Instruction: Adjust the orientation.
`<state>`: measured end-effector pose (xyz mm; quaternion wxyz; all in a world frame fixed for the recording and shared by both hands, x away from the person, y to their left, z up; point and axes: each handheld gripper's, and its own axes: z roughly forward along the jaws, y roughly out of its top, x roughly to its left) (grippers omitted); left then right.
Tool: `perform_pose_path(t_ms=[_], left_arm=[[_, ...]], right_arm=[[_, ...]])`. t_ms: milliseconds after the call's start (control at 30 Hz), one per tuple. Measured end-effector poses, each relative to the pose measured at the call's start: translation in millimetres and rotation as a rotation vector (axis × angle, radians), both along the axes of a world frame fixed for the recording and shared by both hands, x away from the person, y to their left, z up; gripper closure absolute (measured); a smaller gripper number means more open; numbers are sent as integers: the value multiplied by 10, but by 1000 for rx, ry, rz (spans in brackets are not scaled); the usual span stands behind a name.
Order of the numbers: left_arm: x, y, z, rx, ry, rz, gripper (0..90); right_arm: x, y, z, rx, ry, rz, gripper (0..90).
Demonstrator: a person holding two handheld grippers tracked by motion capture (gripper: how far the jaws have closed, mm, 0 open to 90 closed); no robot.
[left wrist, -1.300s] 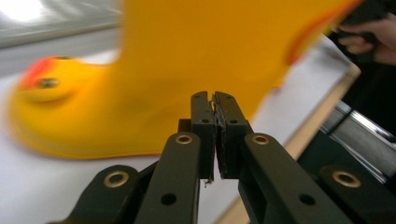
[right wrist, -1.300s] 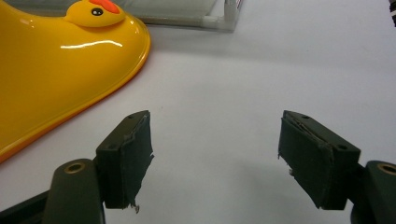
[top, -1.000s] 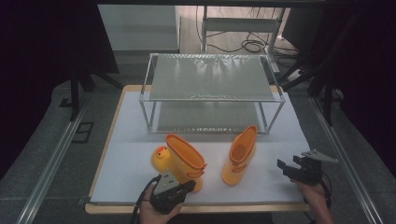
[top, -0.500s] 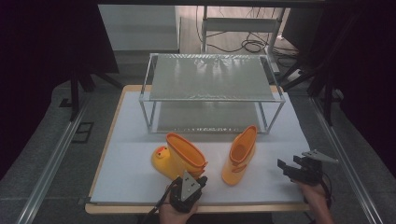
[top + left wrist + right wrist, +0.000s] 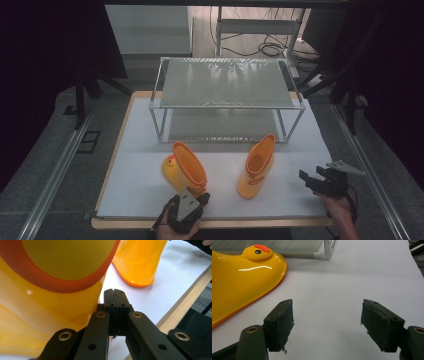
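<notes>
Yellow glossy rubber forms the two duck-faced rain boots, each with an orange rim at its opening. The left boot is seen lower centre in the high view, tilted on the white board, its opening turned toward the bottom edge. The right boot stands to its right, well apart, with its duck-faced toe toward the bottom of the frame. In the left gripper view the left boot's orange rim takes up the upper left, the other boot the upper middle.

The left gripper is found at the bottom centre of the high view, just beside the left boot's shaft. Its jaws are clenched together with nothing between them; no boot is grasped. The right gripper is held at the lower right, jaws spread wide over bare board, the right boot's duck toe seen at the upper left of its own view.

With the left jaws pressed shut, the rim cannot be taken; a push forward would probably shove or tip the tilted boot.

Against the earliest frame, the left gripper is found further right along the bottom edge, and its jaws have just been closing on nothing. The boots and the wire-framed two-tier shelf are unchanged.
</notes>
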<state>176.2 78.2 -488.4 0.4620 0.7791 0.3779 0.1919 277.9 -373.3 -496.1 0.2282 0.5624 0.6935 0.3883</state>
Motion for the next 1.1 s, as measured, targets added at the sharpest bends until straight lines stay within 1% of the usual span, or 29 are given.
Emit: perform_pose_path(t_ms=[100, 167, 300, 433, 567, 700, 800, 867, 933, 1033, 1100], left_arm=[[-63, 176, -1, -7, 10, 17, 896], [-95, 302, -4, -23, 18, 33, 896], [-131, 529, -5, -37, 26, 67, 896], [-112, 770, -1, -54, 34, 116, 895], [-68, 1028, -15, -89, 57, 175, 887], [-39, 1187, -22, -89, 68, 212, 883], [1, 1315, -29, -99, 89, 233, 875], [26, 1378, -41, -108, 105, 224, 861], [32, 1393, -59, -110, 112, 222, 859], [15, 1372, -75, -117, 111, 220, 848], [-6, 1343, -81, -120, 113, 209, 840]], right_arm=[[1, -2, 1, 1, 1, -1, 258], [1, -3, 1, 0, 1, -1, 258], [3, -2, -3, 2, 2, -4, 258], [2, -1, -3, 2, 4, -4, 259], [6, -6, -11, 3, 4, -5, 259], [9, -1, -16, -2, 5, -1, 259], [8, 1, -17, -2, 7, 0, 260], [10, -3, -21, -2, 9, -2, 260], [14, -8, -27, -1, 10, -4, 260], [14, -16, -31, -3, 12, -6, 260], [13, -18, -29, 0, 11, -8, 261]])
